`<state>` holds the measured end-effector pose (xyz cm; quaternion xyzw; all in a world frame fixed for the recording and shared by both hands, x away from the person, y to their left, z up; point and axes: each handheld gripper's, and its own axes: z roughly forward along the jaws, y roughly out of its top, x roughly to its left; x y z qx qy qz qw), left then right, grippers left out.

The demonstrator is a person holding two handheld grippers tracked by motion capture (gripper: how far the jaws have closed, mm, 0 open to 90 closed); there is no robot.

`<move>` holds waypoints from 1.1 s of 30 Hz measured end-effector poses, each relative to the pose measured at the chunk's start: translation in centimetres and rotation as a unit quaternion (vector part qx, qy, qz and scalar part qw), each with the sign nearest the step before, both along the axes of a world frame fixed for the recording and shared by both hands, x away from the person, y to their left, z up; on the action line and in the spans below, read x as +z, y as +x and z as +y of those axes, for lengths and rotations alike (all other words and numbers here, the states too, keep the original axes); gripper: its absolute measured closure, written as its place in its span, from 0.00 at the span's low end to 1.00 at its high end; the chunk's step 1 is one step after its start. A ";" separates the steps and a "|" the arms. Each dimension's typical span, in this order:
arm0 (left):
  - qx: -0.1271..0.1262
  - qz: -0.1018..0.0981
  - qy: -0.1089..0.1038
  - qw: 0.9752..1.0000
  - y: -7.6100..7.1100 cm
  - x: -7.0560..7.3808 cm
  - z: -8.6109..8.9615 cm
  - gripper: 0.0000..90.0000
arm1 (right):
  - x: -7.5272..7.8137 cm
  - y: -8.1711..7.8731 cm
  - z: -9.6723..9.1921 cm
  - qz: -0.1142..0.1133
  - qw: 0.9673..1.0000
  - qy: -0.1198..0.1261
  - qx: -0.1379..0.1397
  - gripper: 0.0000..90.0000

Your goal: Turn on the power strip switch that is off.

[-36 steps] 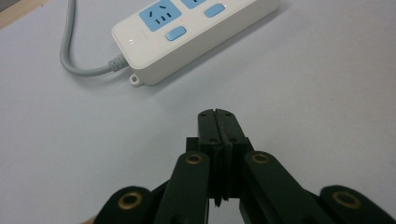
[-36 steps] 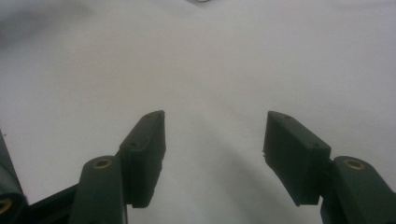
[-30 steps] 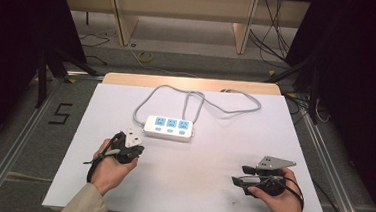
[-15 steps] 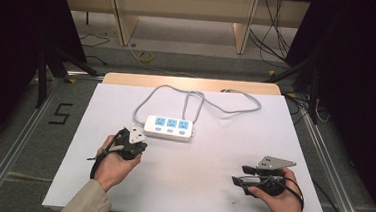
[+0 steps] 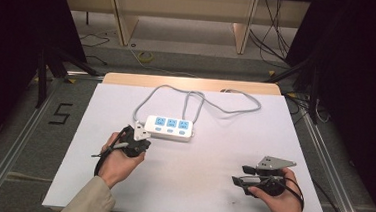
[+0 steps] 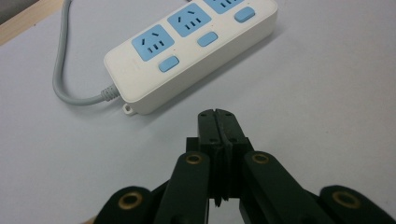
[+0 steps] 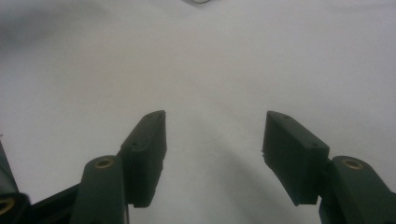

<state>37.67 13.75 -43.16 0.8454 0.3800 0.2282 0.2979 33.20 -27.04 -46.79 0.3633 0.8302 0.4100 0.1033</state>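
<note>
**Left gripper clenched just short of the power strip, right gripper released over bare desk**

Nearest the person, two forearms come in over the front edge of the white desk (image 5: 205, 187). The right gripper (image 5: 238, 179) sits low at the front right, held in the right hand (image 5: 275, 195) with its grey three-cornered plate on top and a black cable looped by the wrist. In the right gripper view its two black jaws stand wide apart, released, with nothing between them but plain white surface (image 7: 210, 93).

To the left and a little farther in, the left hand (image 5: 117, 161) holds the left gripper (image 5: 141, 135), whose tip points toward the near left end of the power strip. In the left gripper view its jaws are clenched together, pads meeting flat against each other, and they grasp nothing (image 6: 218, 126). The tip lies close to the strip's corner but apart from it, with a strip of bare desk between.

Beyond that lies the power strip (image 5: 169, 128), white, flat on the desk near its middle, carrying three blue sockets in a row, each with a blue button beside it. Its grey cord (image 5: 196, 99) leaves the left end, curves toward the back of the desk, loops once and runs off to the right.

Farther still, a wooden edge (image 5: 192, 83) borders the back of the desk, and behind it the floor (image 5: 180, 50) carries loose cables.
</note>
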 end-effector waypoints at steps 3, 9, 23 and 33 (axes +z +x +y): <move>-0.003 0.000 0.003 1.000 0.2 0.1 -0.2 1.00 | 0.0 0.0 0.0 -0.001 1.000 -0.001 0.001 0.45; -0.005 0.003 0.005 1.000 0.4 0.2 -0.8 1.00 | 0.0 0.0 0.0 -0.001 1.000 0.000 -0.001 0.45; -0.008 0.012 0.008 1.000 1.1 0.2 -1.6 1.00 | 0.0 0.0 0.0 -0.002 1.000 0.000 -0.001 0.45; -0.012 0.015 0.011 1.000 1.7 0.5 -2.2 1.00 | 0.0 0.0 0.0 -0.002 1.000 0.000 -0.001 0.45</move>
